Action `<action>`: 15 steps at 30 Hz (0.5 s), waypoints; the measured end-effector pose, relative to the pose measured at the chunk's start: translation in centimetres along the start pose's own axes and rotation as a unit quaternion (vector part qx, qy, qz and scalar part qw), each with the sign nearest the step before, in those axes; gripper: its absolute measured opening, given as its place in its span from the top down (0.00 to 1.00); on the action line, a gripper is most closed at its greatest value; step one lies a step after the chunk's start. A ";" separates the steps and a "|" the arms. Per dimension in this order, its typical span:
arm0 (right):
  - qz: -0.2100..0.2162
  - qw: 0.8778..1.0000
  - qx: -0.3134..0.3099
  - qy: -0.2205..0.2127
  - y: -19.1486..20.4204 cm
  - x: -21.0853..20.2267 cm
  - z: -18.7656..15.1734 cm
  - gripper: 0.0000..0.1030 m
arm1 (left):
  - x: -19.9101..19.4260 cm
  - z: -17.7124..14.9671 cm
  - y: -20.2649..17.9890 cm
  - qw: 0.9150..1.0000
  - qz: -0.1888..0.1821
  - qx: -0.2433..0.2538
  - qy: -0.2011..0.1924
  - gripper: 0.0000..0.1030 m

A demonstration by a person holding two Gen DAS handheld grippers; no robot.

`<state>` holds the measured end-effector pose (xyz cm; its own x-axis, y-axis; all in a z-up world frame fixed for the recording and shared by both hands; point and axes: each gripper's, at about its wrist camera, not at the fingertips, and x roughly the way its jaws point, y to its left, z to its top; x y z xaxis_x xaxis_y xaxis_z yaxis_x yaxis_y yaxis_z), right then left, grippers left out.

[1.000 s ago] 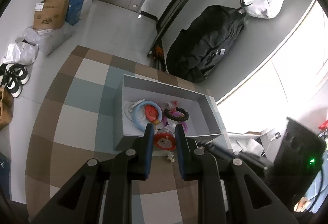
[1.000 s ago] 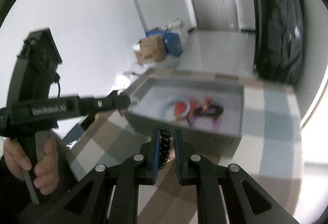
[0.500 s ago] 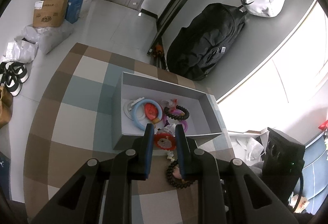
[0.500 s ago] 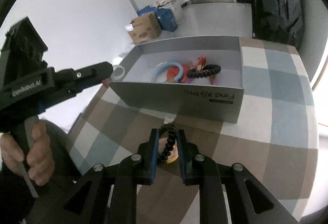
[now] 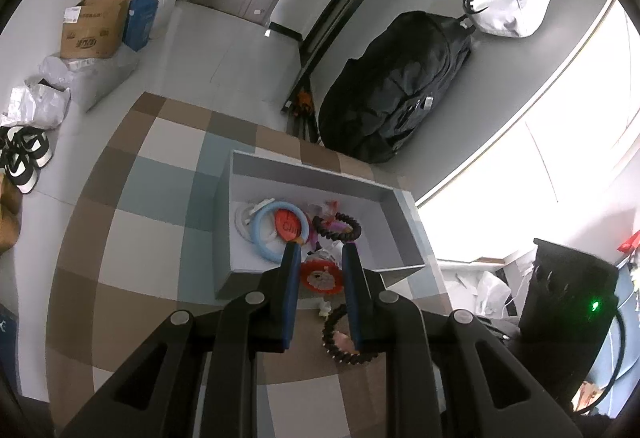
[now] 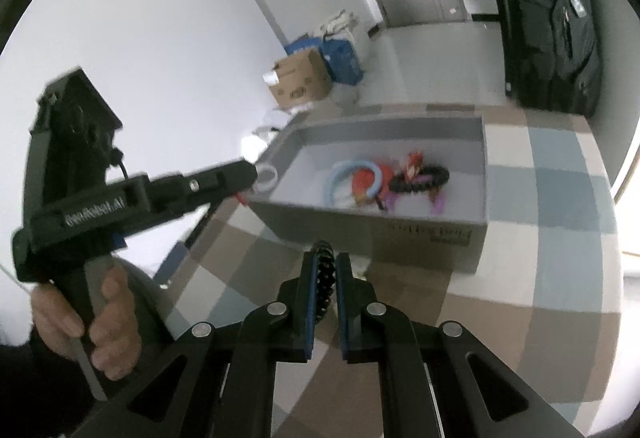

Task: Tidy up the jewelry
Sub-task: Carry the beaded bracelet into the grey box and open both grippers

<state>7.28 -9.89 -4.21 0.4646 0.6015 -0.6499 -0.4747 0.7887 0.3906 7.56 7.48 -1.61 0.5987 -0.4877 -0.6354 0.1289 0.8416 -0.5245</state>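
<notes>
The right gripper (image 6: pixel 324 278) has its jaws drawn almost together on a black beaded bracelet (image 6: pixel 325 280), pinching one side of the loop edge-on, so the string of beads stands upright between the blue pads. It is held just short of the near wall of the grey box (image 6: pixel 424 238), above the checked cloth (image 6: pixel 540 197). In the left wrist view the same bracelet (image 5: pixel 344 338) shows low and to the right of the left gripper's fingers.

The left gripper (image 5: pixel 320 278) is narrowly closed on a small red round ornament (image 5: pixel 322 278) with a pale centre, held at the near rim of the box (image 5: pixel 312 169). Inside lie a light-blue ring (image 5: pixel 260 234), a red oval piece (image 5: pixel 288 224), another black beaded bracelet (image 5: pixel 336 228) and some purple bits — all loosely heaped toward the left and middle.

The bracelet looks light and limp, likely beads on elastic: it should sag and swing from whatever point is pinched, and round beads may roll out of a shallow bite. A hold across a single strand, deep in the pads, as now, seems the safest. The red ornament looks stiff, thin and light, probably plastic — best taken across its flat faces or by its rim, and with little force. Neither piece looks fragile, though the elastic could snag on the box edge.
</notes>
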 end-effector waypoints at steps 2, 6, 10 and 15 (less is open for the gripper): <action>0.002 1.000 0.002 -0.016 -0.1 -0.8 0.9 0.92 | -0.1 0.3 0.0 1.000 -0.003 -0.001 -0.004 0.85; 0.006 0.999 0.007 -0.038 -0.4 -1.6 2.6 0.92 | 0.4 1.1 -0.3 1.000 -0.005 0.005 -0.007 0.85; 0.004 0.999 0.011 -0.043 -1.0 -1.5 4.0 0.92 | 1.3 2.0 -0.6 1.000 0.001 0.015 -0.006 0.85; -0.001 0.999 0.022 -0.046 -2.5 -0.7 5.4 0.92 | 2.4 2.8 -0.7 1.000 0.007 0.018 -0.003 0.85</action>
<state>12.23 -11.61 -1.25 0.5331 0.6073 -0.5890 -0.4414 0.7936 0.4188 11.09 6.37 -1.14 0.6061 -0.4738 -0.6389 0.1479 0.8564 -0.4947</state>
